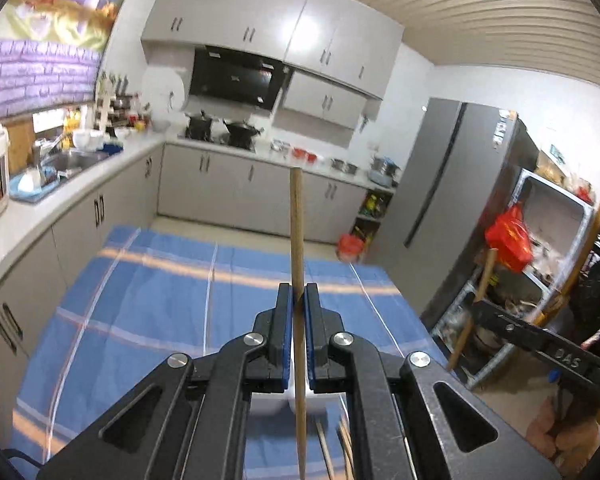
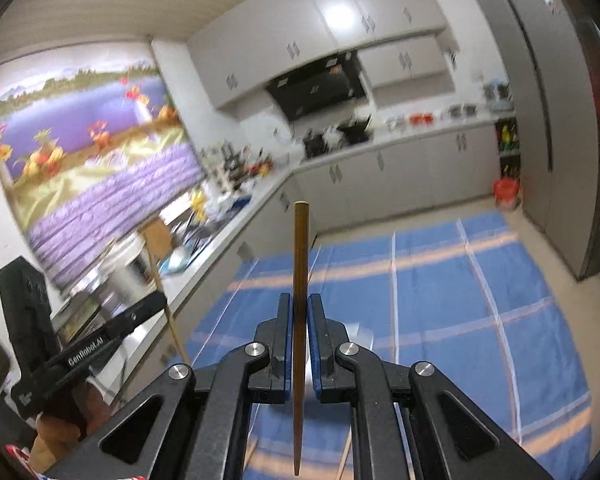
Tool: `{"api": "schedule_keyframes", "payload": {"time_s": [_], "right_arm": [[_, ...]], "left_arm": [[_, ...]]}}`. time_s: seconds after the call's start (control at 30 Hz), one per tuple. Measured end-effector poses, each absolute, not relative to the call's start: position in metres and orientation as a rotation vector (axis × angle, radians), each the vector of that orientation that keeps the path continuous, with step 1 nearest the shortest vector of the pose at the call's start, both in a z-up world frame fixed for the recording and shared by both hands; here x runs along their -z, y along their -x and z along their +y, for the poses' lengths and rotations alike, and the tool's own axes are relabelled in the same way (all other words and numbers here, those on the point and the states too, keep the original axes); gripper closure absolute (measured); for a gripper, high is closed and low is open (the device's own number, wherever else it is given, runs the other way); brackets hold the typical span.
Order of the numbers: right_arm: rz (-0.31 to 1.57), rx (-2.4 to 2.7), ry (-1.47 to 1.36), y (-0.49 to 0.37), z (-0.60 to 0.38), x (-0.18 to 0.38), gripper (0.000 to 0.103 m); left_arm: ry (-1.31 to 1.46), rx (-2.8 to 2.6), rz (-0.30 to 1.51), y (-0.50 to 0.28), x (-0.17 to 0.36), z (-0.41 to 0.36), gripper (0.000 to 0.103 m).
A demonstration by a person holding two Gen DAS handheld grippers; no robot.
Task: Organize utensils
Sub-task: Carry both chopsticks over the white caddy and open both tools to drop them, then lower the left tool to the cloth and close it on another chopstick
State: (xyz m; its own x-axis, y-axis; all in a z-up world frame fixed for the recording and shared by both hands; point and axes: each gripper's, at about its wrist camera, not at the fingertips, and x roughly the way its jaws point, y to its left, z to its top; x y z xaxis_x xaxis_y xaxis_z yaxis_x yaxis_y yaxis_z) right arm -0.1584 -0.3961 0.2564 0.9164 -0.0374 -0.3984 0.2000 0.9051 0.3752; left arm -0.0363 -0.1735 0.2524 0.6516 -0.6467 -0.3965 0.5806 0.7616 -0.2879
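A slim, round, pale wooden chopstick (image 1: pixel 297 264) stands upright, clamped between the blue pads of the left gripper (image 1: pixel 299 300). A darker brown chopstick (image 2: pixel 300 280), tapering downward, is pinched likewise in the right gripper (image 2: pixel 299 312). Below lies a blue checked tablecloth (image 1: pixel 160 292), soft and creased.

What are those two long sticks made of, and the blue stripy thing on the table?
Both chopsticks look like wood or bamboo. The left claw's chopstick is pale tan and matte; the right claw's chopstick is darker brown with a slight sheen. The tablecloth looks like woven fabric: soft creases and a plaid stripe pattern.
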Motion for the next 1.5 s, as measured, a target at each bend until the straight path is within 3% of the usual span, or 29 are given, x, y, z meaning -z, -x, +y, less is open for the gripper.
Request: {"api": "schedule_keyframes", "payload": {"time_s": [0.27, 0.57, 0.67, 0.73, 0.8, 1.03, 1.1, 1.17, 1.37, 1.5], "right_arm": [[0.307, 0.300, -0.345, 0.090, -0.421, -0.261, 0.095], [0.523, 0.284, -0.357, 0.035, -0.427, -0.196, 0.095], [0.566, 0.270, -0.361, 0.031, -0.429, -0.183, 0.094], [0.584, 0.267, -0.360, 0.032, -0.432, -0.178, 0.088], [0.583, 0.265, -0.362, 0.038, -0.432, -0.176, 0.076], [0.543, 0.242, -0.382, 0.072, -0.430, -0.192, 0.072], [0.534, 0.238, -0.384, 0.088, -0.430, -0.197, 0.063], [0.537, 0.239, -0.393, 0.111, -0.431, -0.199, 0.059], [0.666, 0.243, -0.437, 0.184, -0.444, -0.163, 0.059], [0.804, 0.191, -0.514, 0.232, -0.443, -0.111, 0.059]], "left_arm": [[0.069, 0.624, 0.448, -0.036, -0.233, -0.234, 0.098], [0.021, 0.620, 0.599, -0.081, -0.164, -0.260, 0.098], [0.019, 0.636, 0.615, -0.079, -0.159, -0.259, 0.090], [0.026, 0.641, 0.614, -0.075, -0.159, -0.257, 0.076], [0.032, 0.634, 0.602, -0.069, -0.162, -0.254, 0.074], [0.054, 0.590, 0.568, -0.039, -0.193, -0.227, 0.069], [0.065, 0.583, 0.547, -0.022, -0.205, -0.216, 0.063], [0.078, 0.585, 0.536, -0.002, -0.212, -0.204, 0.059], [0.071, 0.619, 0.606, 0.054, -0.200, -0.183, 0.058], [0.038, 0.658, 0.746, 0.086, -0.154, -0.187, 0.058]]}}
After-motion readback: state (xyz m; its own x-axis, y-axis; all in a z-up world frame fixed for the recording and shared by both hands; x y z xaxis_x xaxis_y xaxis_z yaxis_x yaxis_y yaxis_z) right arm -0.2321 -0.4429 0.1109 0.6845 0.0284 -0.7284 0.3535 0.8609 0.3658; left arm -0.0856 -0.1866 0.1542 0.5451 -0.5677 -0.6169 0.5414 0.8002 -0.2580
